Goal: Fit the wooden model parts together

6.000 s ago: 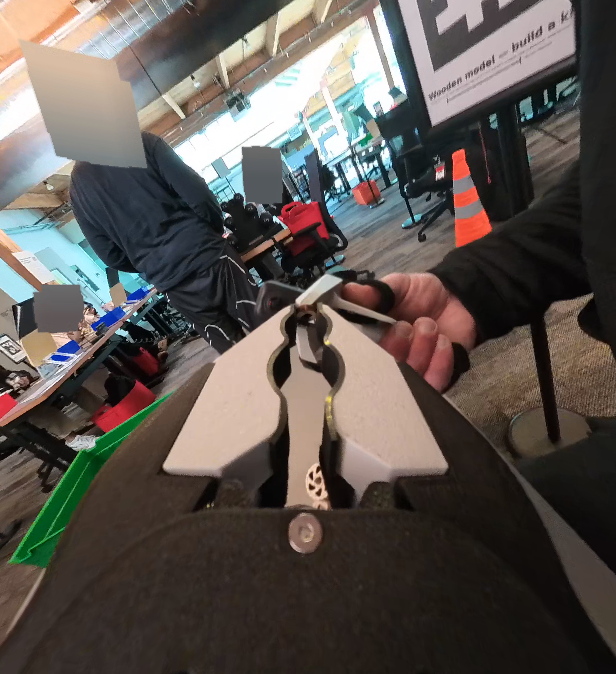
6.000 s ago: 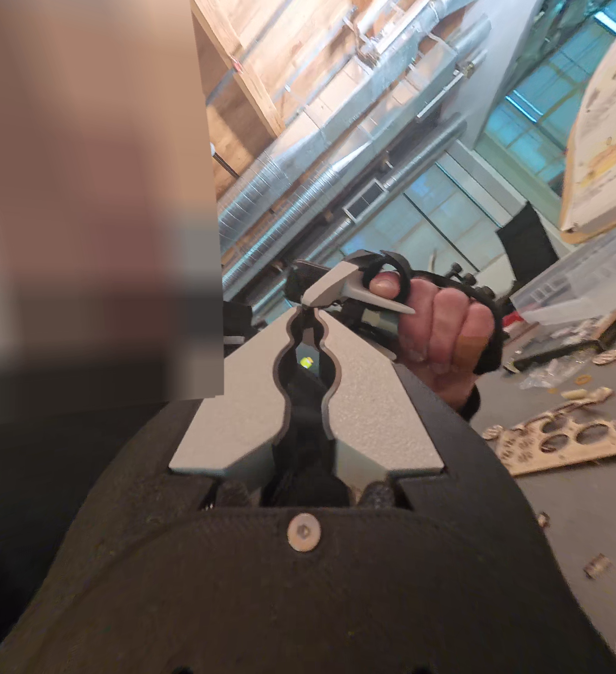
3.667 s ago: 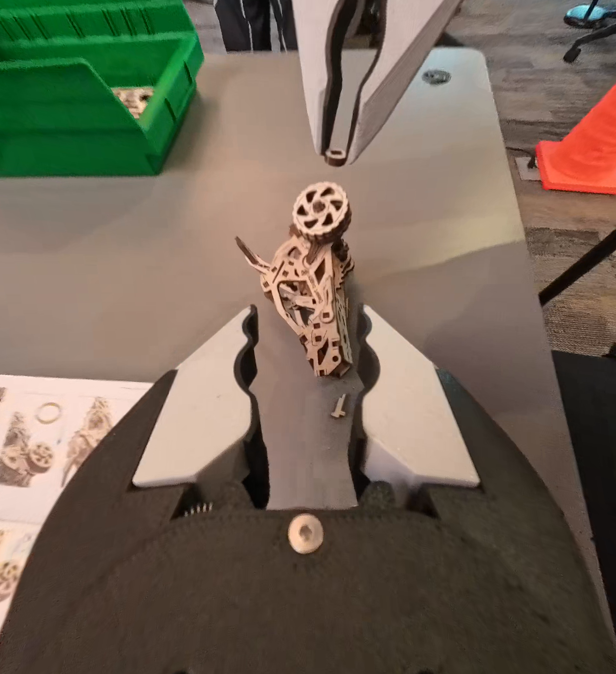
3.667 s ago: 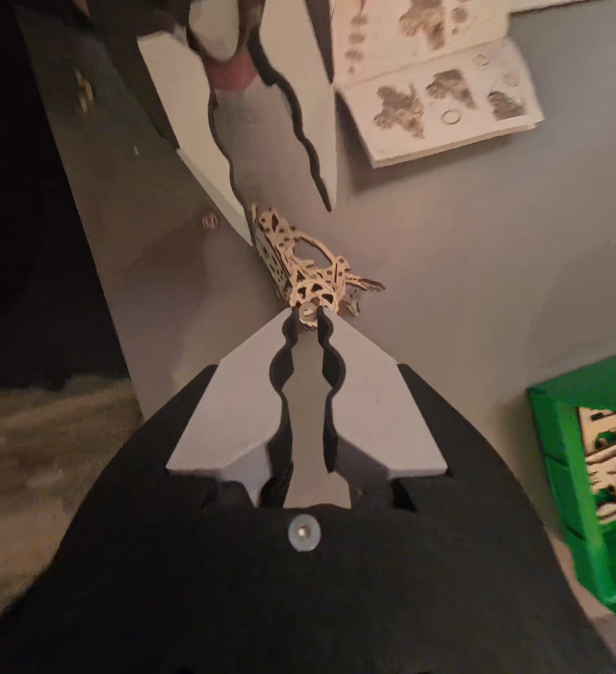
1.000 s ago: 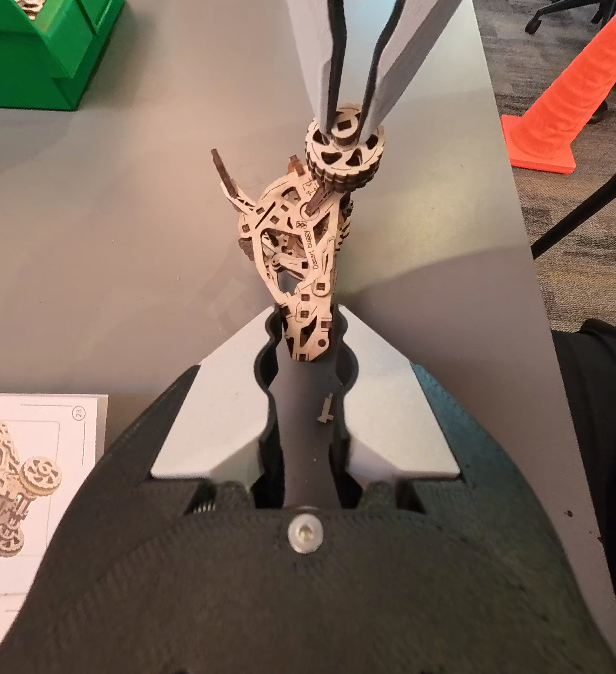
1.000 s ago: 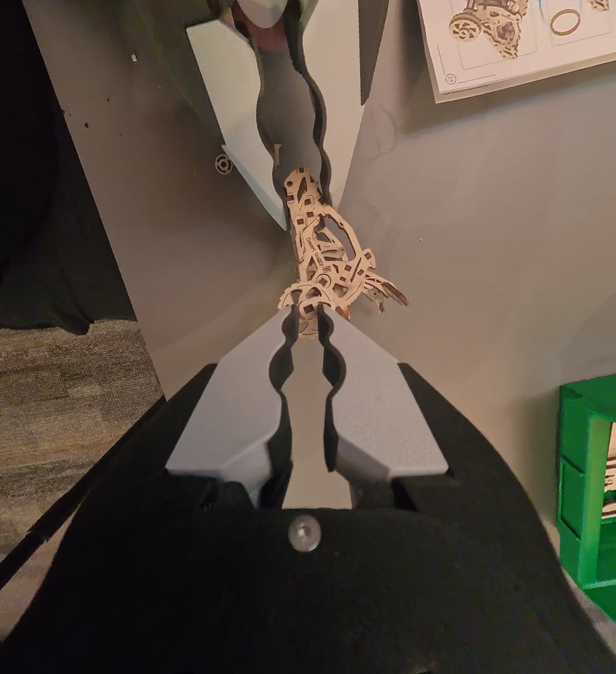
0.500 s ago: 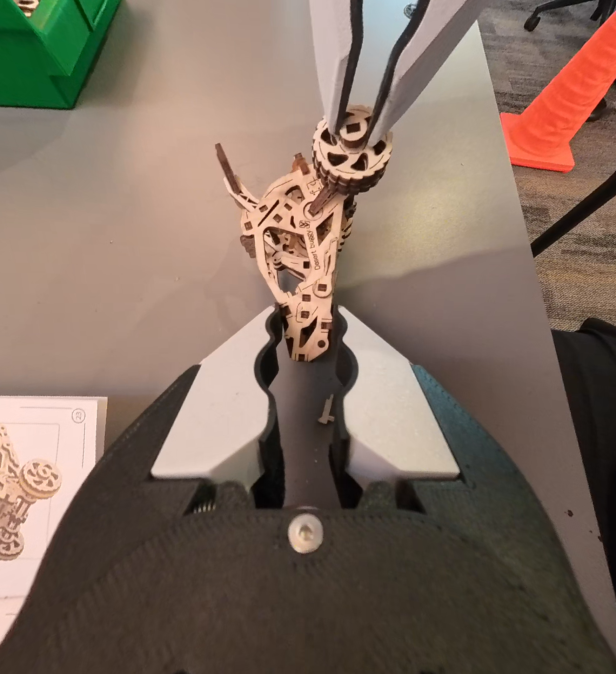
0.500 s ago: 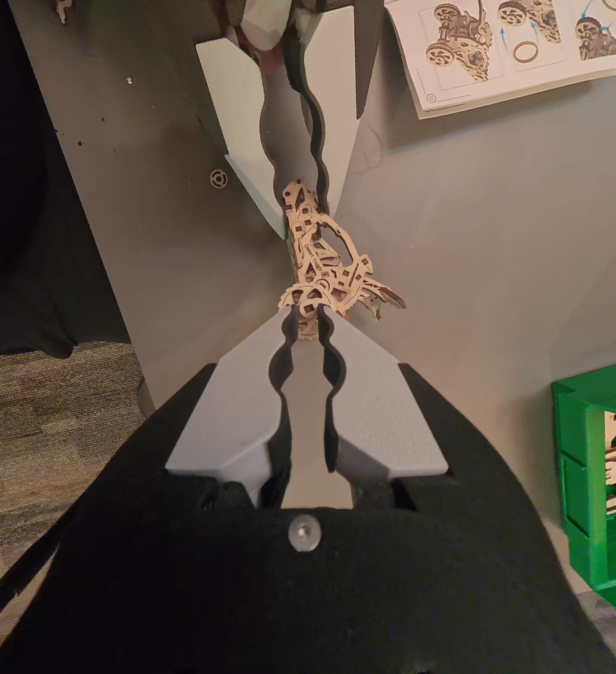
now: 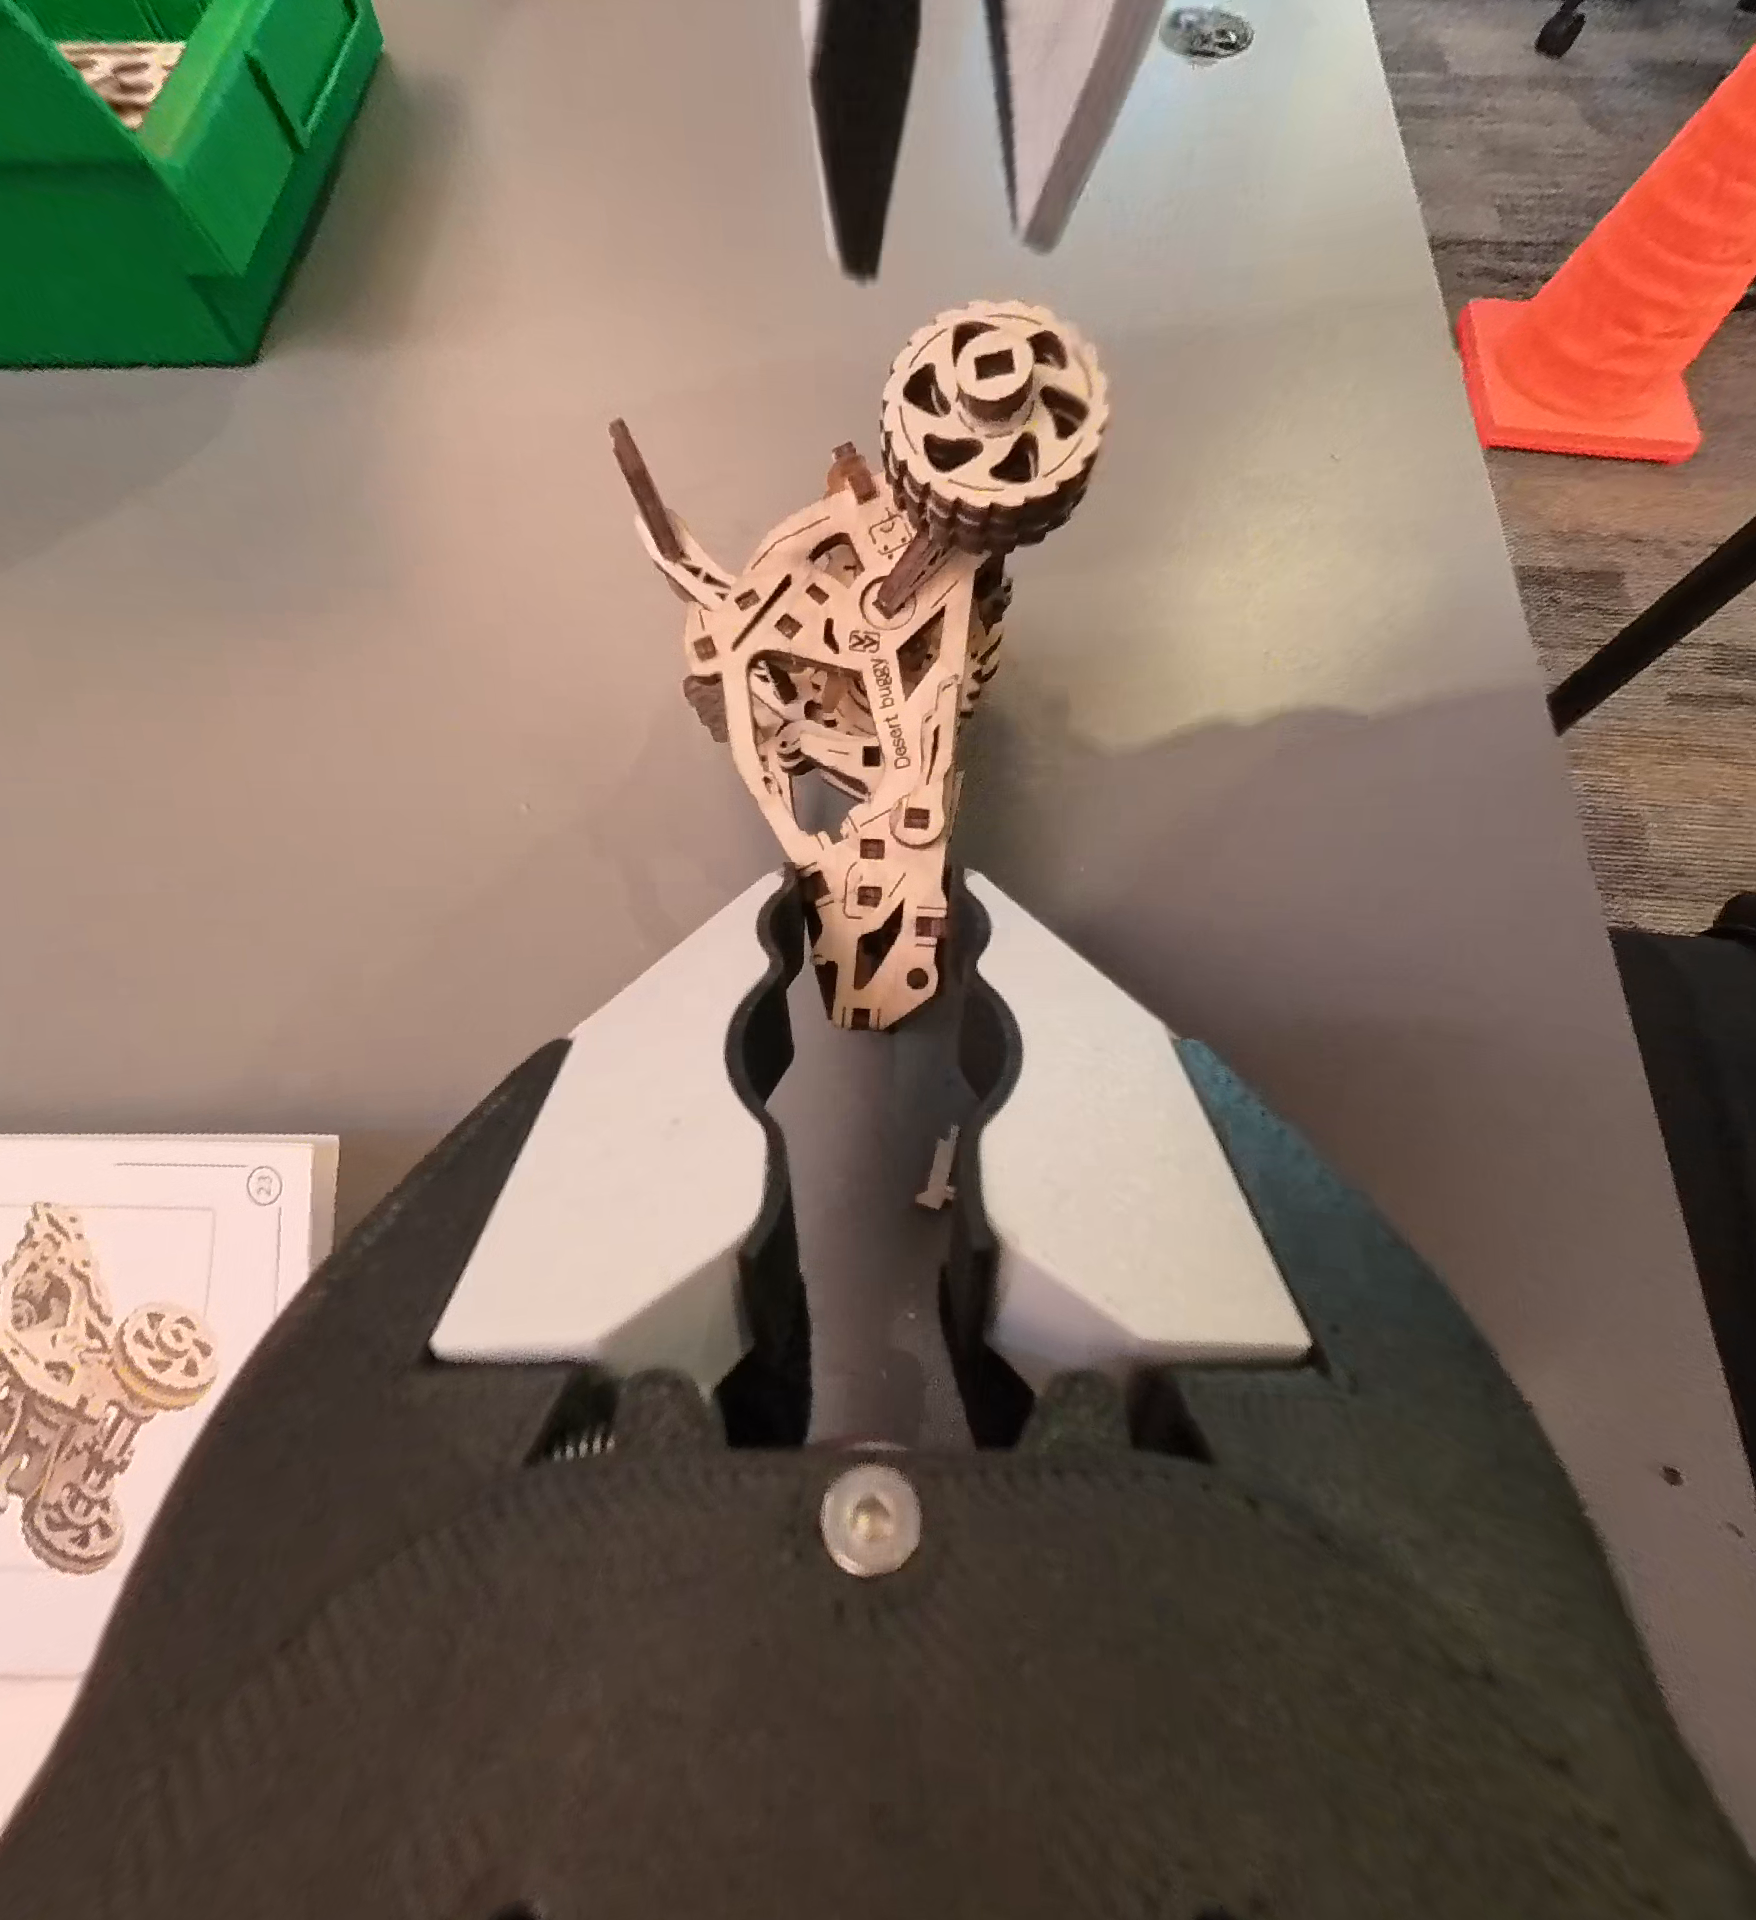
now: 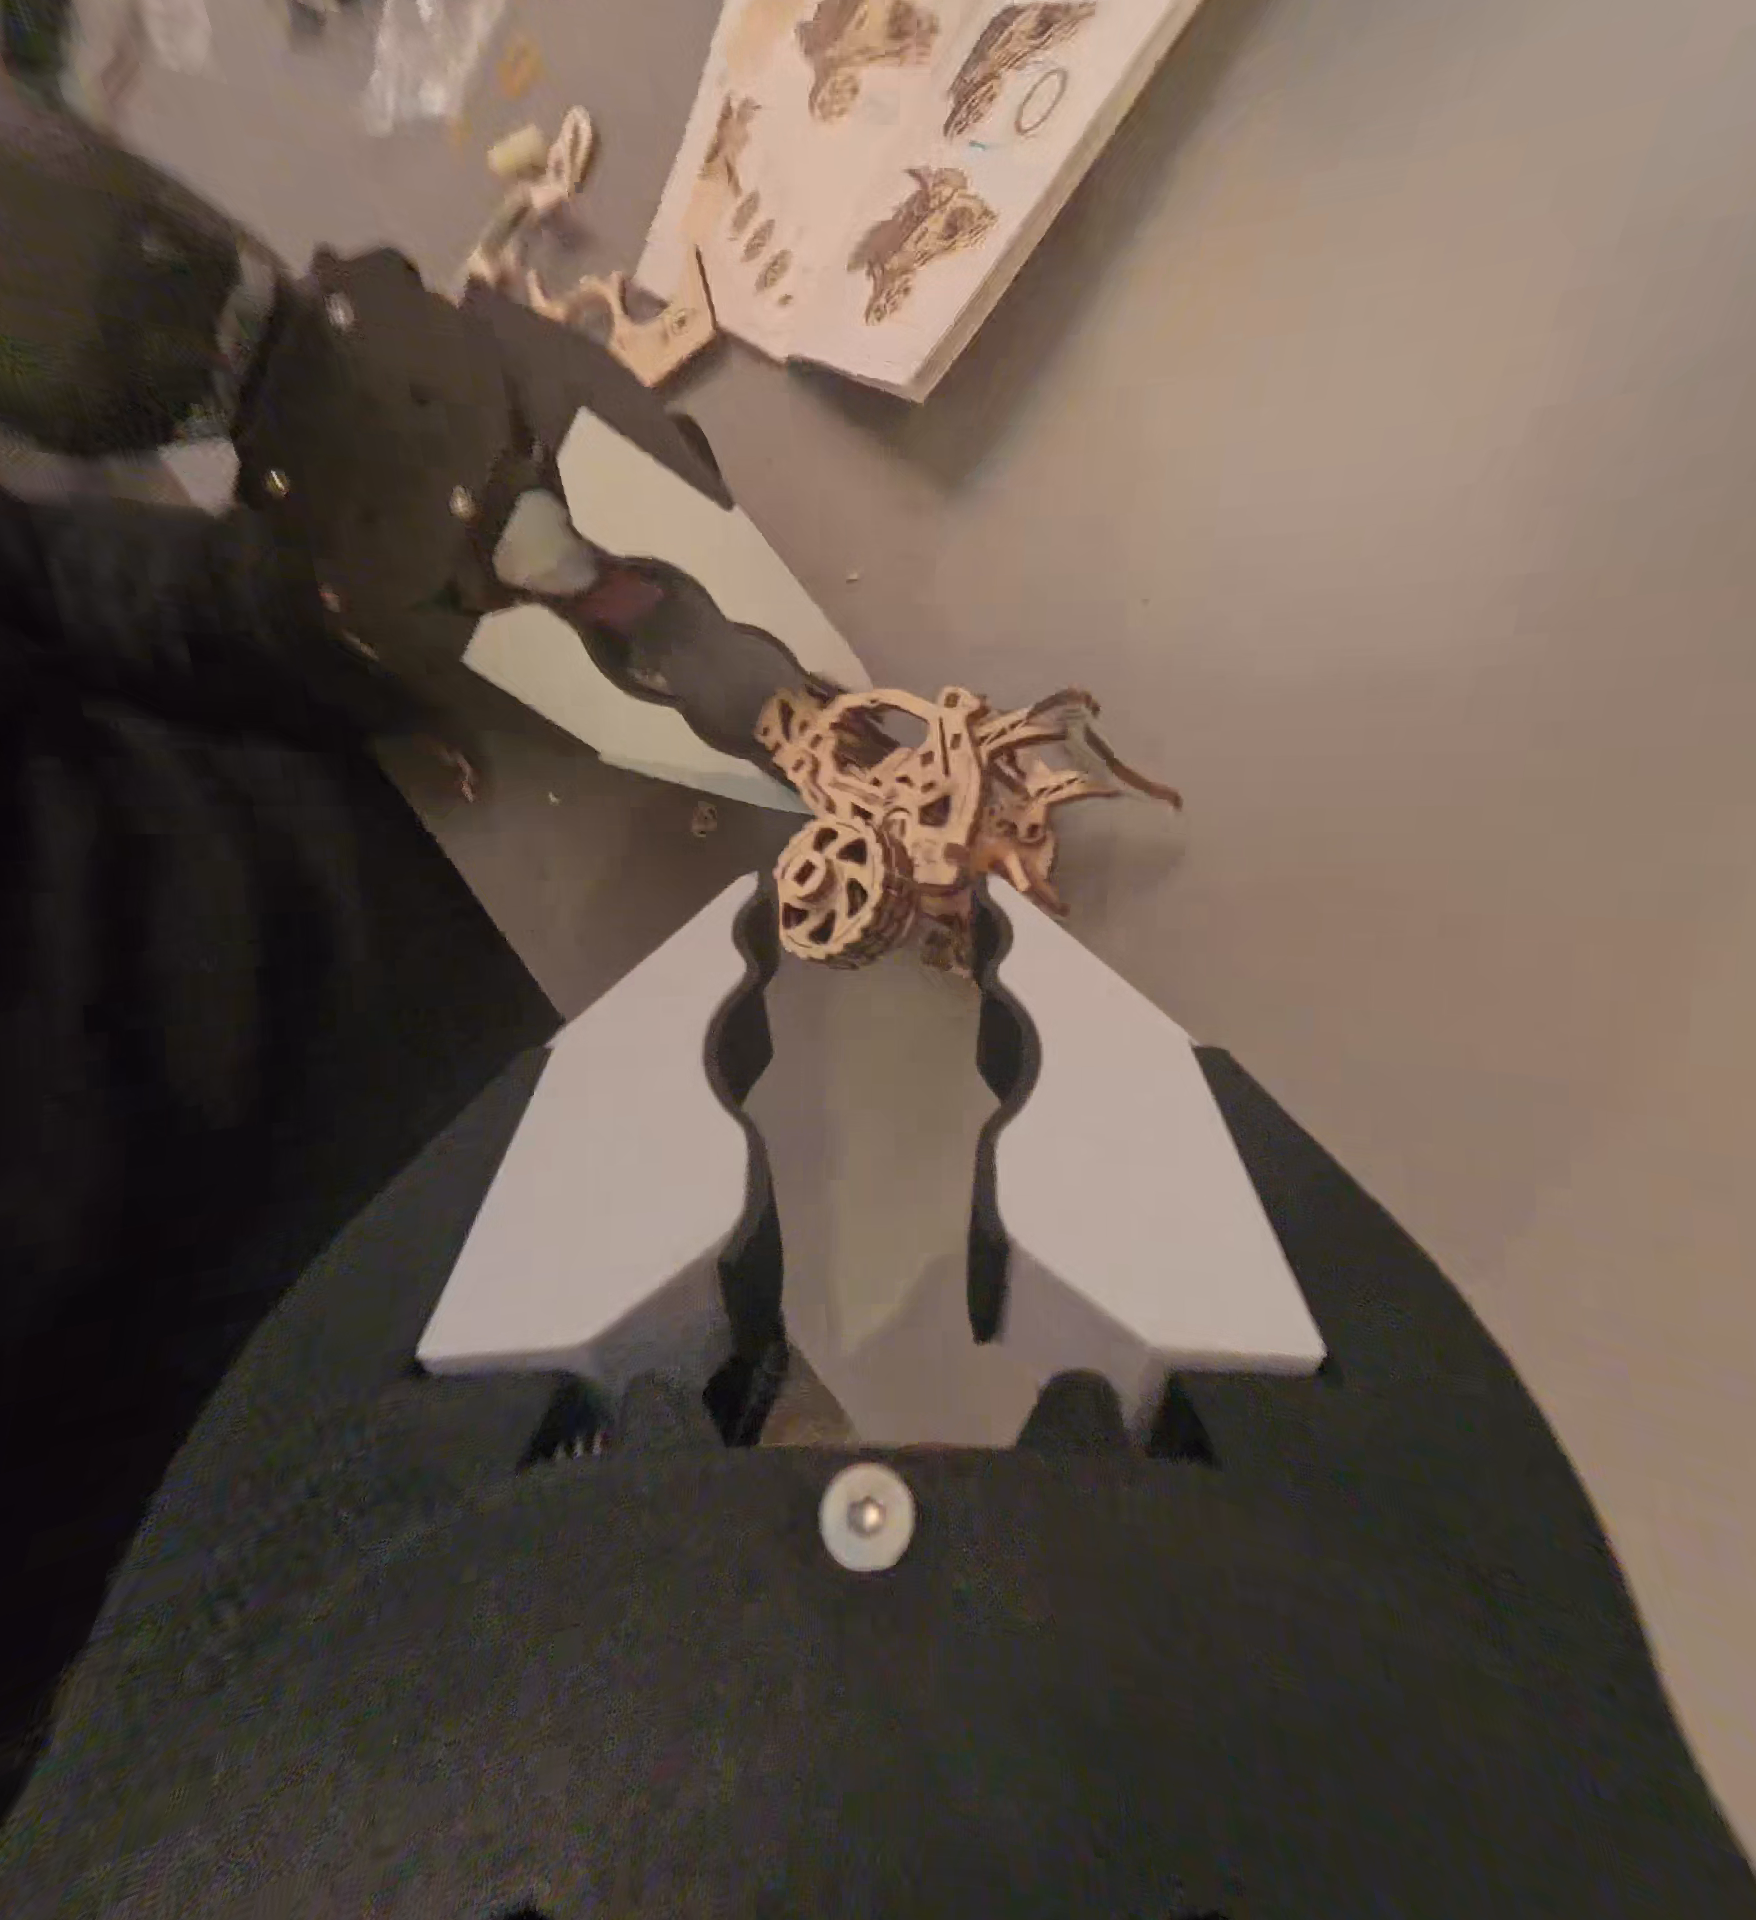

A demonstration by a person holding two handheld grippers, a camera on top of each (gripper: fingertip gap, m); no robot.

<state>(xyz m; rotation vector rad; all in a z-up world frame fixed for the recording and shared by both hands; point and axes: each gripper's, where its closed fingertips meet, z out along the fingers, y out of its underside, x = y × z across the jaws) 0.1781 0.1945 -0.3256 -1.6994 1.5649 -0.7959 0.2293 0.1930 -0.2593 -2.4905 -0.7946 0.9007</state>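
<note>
My left gripper [image 9: 874,935] is shut on the lower end of a light wooden model [image 9: 853,727] and holds it upright above the grey table [image 9: 334,675]. A toothed wooden wheel [image 9: 993,426] sits on an axle at the model's top. My right gripper [image 9: 931,239] is open and empty, a short way beyond the wheel and not touching it. In the right wrist view the right gripper [image 10: 869,914] has wide-apart jaws, with the wheel [image 10: 838,904] just ahead of its tips. The model [image 10: 936,779] is held there by the left gripper [image 10: 791,738].
A green bin [image 9: 126,187] with wooden sheets stands at the far left. An instruction booklet [image 9: 74,1351] lies at the near left and also shows in the right wrist view [image 10: 905,156], with loose wooden parts [image 10: 562,208] beside it. An orange cone [image 9: 1736,260] stands on the floor. A small wooden pin [image 9: 941,1169] lies under the left gripper. There is about 9 cm between the tips of the two grippers.
My right gripper has let go of the wheel, opened and drawn back from it. The wheel stays on the model's axle. My left gripper still holds the model.
</note>
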